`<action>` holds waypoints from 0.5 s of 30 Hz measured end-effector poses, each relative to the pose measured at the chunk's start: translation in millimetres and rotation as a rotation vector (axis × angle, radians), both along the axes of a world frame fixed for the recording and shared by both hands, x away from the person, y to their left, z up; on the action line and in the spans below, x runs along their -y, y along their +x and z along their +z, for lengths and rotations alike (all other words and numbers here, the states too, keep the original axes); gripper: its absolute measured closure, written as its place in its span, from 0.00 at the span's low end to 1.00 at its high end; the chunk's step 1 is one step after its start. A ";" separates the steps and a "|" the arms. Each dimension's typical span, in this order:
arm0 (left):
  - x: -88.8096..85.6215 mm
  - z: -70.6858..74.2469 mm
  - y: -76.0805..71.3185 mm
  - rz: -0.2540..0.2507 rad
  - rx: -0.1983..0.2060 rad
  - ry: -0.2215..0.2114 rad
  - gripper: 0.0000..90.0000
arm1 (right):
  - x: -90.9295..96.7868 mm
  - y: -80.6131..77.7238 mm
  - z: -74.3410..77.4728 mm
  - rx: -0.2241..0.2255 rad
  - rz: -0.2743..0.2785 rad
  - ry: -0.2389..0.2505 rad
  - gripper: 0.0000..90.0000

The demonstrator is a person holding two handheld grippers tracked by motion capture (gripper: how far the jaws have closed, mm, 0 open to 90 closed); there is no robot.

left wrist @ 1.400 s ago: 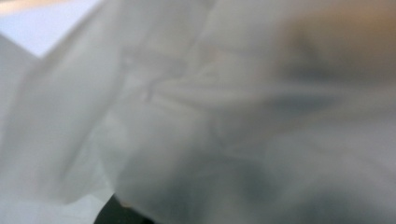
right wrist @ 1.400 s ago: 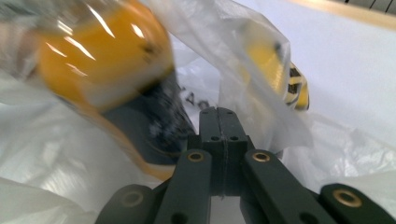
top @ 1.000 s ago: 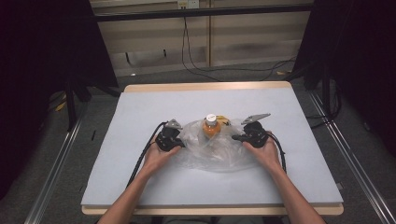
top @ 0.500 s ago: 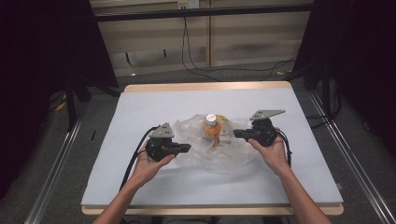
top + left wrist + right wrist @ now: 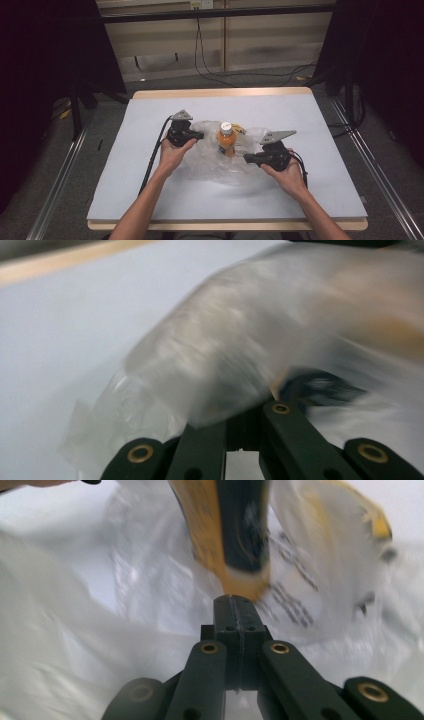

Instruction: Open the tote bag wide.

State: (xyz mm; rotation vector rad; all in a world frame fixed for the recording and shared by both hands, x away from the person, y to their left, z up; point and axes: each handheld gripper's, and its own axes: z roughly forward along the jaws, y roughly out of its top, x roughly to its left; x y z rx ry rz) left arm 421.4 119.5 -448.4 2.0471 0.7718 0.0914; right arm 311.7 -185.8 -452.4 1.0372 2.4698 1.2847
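A crumpled clear plastic bag [image 5: 207, 162] lies mid-table. Inside it an orange drink bottle [image 5: 226, 142] with a white cap stands upright. My left gripper [image 5: 199, 135] is at the bag's left side, shut on a fold of the film, which drapes over its jaws in the left gripper view [image 5: 225, 340]. At the bag's right front my right gripper [image 5: 247, 159] has its jaws pressed together [image 5: 235, 602] amid the film. The bottle [image 5: 240, 530] stands blurred just beyond them. Something yellow [image 5: 372, 520] sits in the bag beside the bottle.
The pale grey mat [image 5: 150, 200] covers a wooden-edged table [image 5: 220, 93]. Cables trail from both grippers toward the front. Dark frame posts and floor rails flank the table.
The left gripper has moved away from the person toward the bottle, and the right gripper has pulled back toward the front edge. The bag has shifted with them; the bottle stays upright.
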 end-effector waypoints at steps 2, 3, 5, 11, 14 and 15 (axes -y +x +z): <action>1.1 -11.2 6.9 0.024 -0.028 0.018 1.00 | 3.3 -0.6 -5.9 -0.002 0.007 -0.012 1.00; 1.3 -17.1 9.6 0.037 -0.040 0.024 1.00 | 4.9 -1.8 -8.2 -0.004 0.015 -0.018 1.00; 0.0 -23.5 11.7 0.036 -0.047 0.058 1.00 | 8.4 -5.4 -12.7 -0.001 0.025 -0.038 1.00; -20.4 -34.0 7.2 0.073 -0.068 0.087 1.00 | 32.6 -18.3 -24.4 -0.009 0.024 -0.093 1.00; -32.1 -33.8 2.2 0.071 -0.085 0.098 1.00 | 47.8 -22.4 -27.6 -0.018 0.003 -0.129 1.00; -35.7 -34.1 1.2 0.069 -0.091 0.100 1.00 | 51.3 -23.9 -28.7 -0.015 -0.001 -0.143 1.00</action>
